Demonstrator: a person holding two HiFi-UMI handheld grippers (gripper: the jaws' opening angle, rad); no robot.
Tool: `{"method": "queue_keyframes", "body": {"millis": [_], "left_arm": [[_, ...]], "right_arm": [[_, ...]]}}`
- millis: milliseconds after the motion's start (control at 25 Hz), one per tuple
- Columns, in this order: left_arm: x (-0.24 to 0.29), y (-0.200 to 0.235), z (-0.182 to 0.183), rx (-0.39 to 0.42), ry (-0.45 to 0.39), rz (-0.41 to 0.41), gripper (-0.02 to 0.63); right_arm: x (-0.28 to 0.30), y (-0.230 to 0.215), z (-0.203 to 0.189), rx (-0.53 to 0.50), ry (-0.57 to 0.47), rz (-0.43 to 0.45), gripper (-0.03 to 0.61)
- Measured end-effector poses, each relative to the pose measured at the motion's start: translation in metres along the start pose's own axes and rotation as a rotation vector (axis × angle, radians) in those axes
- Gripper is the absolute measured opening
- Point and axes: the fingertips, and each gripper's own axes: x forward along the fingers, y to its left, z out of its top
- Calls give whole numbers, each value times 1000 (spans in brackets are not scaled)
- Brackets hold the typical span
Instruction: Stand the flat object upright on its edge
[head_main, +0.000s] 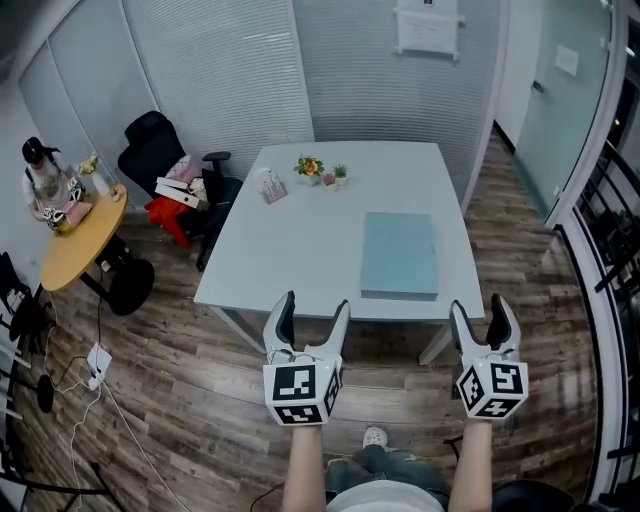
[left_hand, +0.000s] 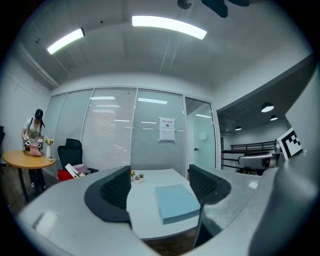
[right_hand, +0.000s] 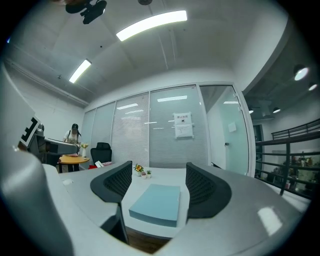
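Pale-blue flat object (head_main: 400, 255) lies face-down on the white table (head_main: 300, 250), just right of centre in the head view.
Both grippers hang lower in the frame, short of the table's near edge and apart from the object: left gripper (head_main: 315, 308) below-left of it, right gripper (head_main: 479, 310) below-right, each with jaws spread and gripping nothing.

All three views toward one table (head_main: 300, 240)
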Motion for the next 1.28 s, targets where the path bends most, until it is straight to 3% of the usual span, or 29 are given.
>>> {"method": "queue_keyframes", "body": {"millis": [680,1280], "left_arm": [[85,13,-11,-28,40,23,357],[215,40,-21,-50,80,-52,357]], "right_arm": [[86,-27,-13,19,44,21,350],[199,-49,-23,22,78,-28,350]]}}
